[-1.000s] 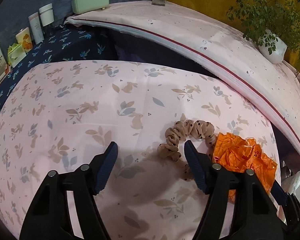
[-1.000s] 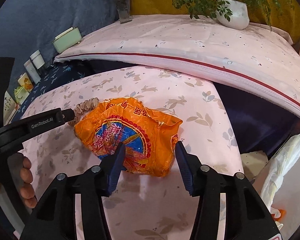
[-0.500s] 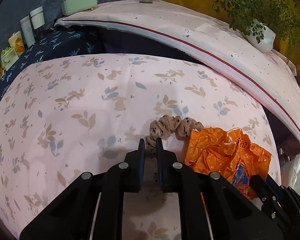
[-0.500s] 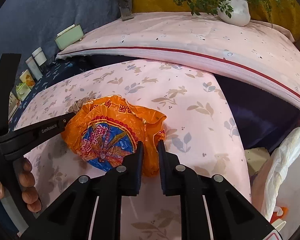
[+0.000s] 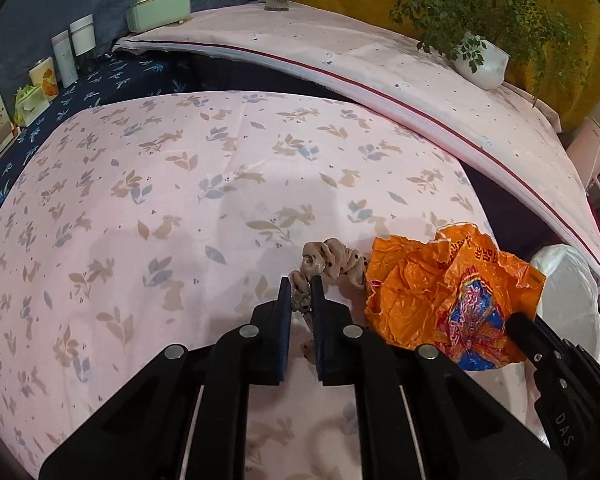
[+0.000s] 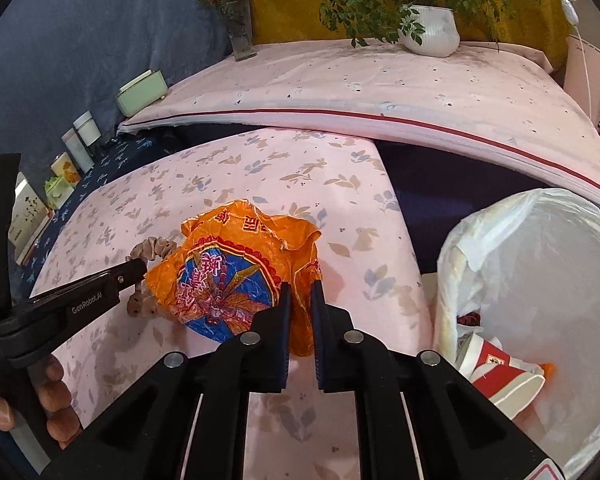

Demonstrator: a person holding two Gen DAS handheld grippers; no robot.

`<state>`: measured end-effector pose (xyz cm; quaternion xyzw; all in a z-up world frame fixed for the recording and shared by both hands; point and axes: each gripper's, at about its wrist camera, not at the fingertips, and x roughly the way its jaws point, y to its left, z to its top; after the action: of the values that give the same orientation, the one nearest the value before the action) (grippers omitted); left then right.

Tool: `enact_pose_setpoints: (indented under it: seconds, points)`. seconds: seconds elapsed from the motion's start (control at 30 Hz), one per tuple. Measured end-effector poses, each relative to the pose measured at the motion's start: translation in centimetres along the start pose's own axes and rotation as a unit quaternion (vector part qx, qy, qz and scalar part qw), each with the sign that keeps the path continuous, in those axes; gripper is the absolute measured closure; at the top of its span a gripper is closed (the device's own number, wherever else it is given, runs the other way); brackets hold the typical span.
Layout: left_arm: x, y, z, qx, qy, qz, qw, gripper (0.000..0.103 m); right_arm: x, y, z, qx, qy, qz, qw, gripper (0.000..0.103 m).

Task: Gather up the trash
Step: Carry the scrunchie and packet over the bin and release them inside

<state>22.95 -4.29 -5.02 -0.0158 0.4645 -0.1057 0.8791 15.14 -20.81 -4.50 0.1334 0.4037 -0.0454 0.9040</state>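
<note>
The right tool (image 6: 300, 300) is clenched on the orange wrapper's (image 6: 236, 264) edge, ready to lift it toward the lined bin (image 6: 540, 280) at three o'clock. The left tool (image 5: 301, 296) pinches the scrunchie (image 5: 332, 260) on the bed (image 5: 180, 200), just beside the wrapper, perhaps to clear it aside.

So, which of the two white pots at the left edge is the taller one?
The slimmer white pot, nearer the camera, is taller. The wider white pot with the dark band stands behind it, nearer the green box.
</note>
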Motion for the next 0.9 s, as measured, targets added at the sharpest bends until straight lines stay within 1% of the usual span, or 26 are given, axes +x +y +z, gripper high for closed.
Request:
enact_pose_setpoints:
  seconds: [0.13,0.17,0.5,0.9]
  points:
    - [-2.1,-1.3,-1.2,0.006,-0.004,-0.008,0.9999,0.094,-2.5,-1.1,-0.4,0.007,-0.010,0.000,1.000,0.097]
    - [-2.6,-1.7,-1.4,0.008,-0.006,-0.010,0.9999,0.094,-3.1,-1.5,-0.5,0.010,-0.013,0.000,1.000,0.101]
    - [-6.5,-5.5,-3.6,0.026,-0.019,-0.032,0.9990,0.094,-7.5,-4.1,-1.4,0.019,-0.037,-0.007,0.999,0.101]
    - [-8.6,-9.1,-4.6,0.045,-0.025,-0.049,0.9975,0.094,-11.1,-8.7,-1.5,0.049,-0.064,-0.030,0.996,0.101]
